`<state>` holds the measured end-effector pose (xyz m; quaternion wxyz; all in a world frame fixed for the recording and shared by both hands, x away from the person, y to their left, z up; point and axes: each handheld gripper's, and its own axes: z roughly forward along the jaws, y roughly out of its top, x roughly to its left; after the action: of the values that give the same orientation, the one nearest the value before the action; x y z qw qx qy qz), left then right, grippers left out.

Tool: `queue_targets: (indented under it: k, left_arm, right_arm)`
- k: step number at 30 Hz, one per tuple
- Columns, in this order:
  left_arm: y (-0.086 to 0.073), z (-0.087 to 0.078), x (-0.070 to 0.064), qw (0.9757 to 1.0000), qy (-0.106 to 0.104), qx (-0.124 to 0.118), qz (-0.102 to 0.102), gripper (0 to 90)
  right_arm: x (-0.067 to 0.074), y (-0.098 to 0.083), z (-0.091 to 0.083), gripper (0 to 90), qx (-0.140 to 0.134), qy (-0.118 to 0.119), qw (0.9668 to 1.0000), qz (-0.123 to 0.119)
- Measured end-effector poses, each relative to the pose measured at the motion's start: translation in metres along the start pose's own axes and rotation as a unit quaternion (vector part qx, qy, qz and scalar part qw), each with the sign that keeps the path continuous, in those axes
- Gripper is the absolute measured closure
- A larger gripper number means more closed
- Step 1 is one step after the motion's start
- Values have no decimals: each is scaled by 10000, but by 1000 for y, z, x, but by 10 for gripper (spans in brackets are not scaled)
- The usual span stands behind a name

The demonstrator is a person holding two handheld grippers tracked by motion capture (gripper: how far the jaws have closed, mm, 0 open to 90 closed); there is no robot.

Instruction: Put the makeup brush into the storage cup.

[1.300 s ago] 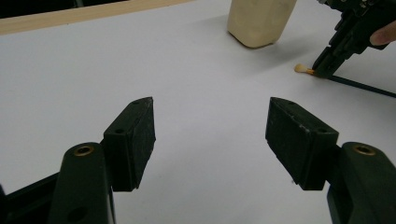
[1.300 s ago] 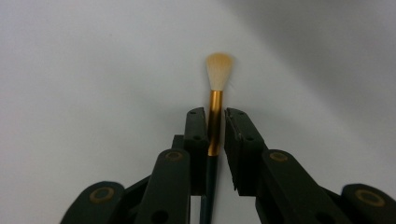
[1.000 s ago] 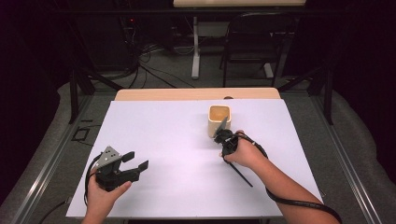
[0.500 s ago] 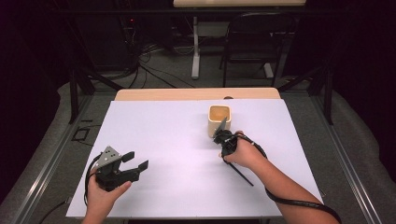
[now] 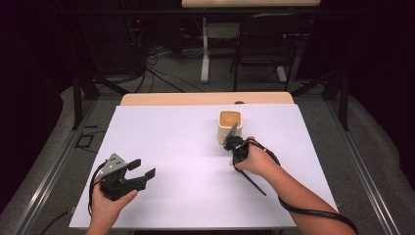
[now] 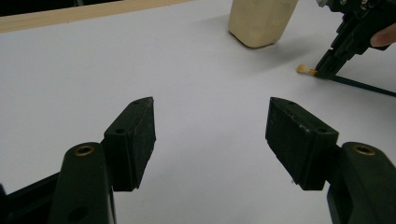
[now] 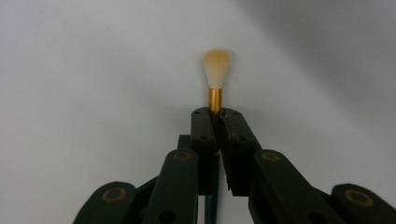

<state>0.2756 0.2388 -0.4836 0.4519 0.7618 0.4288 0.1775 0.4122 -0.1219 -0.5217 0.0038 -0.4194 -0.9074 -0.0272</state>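
A paintbrush [image 7: 217, 70] with pale bristles and a gold ferrule lies on the white table, and my right gripper [image 7: 218, 114] is shut on it just behind the ferrule. From above, the right gripper [image 5: 230, 143] points down at the table beside a beige cup [image 5: 229, 125], with the brush's dark handle [image 5: 253, 182] trailing back past the hand. My left gripper [image 5: 143, 168] rests at the near left, open, nothing between its jaws [image 6: 210, 135]. In the left gripper view the cup [image 6: 261, 21], the right gripper [image 6: 334, 56] and the brush tip [image 6: 304, 70] stand far off.
A white sheet [image 5: 186, 147] covers the table, with a strip of wood [image 5: 205, 98] at its far edge. A cable [image 5: 313, 213] runs from the right gripper along the forearm. A chair [image 5: 266, 44] stands beyond the table.
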Motion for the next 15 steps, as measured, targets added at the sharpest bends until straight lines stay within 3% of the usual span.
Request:
queue_targets:
  k: [1,2,6,7,9,10,15]
  left_arm:
    - [0,0,0,10000,0,1,4,334]
    - [0,0,0,10000,1,0,2,334]
    - [0,0,0,10000,-4,-30,-34,334]
    - [0,0,0,10000,-6,-26,-31,335]
    - [0,0,0,10000,-3,-19,-25,334]
    - [0,0,0,10000,-4,-22,-27,334]
    - [0,0,0,10000,-4,-14,-31,334]
  right_arm:
    - [0,1,-4,840,225,-77,9997,-32]
    - [0,0,-1,839,0,12,10000,15]
    - [1,0,-3,840,-36,-23,10000,38]
    - [1,-1,-2,840,-165,37,9999,23]
    - [1,-1,-4,840,-149,-12,9999,-3]
    - [1,0,-8,840,13,-12,10000,-33]
    - [3,1,-13,840,14,-54,9999,-86]
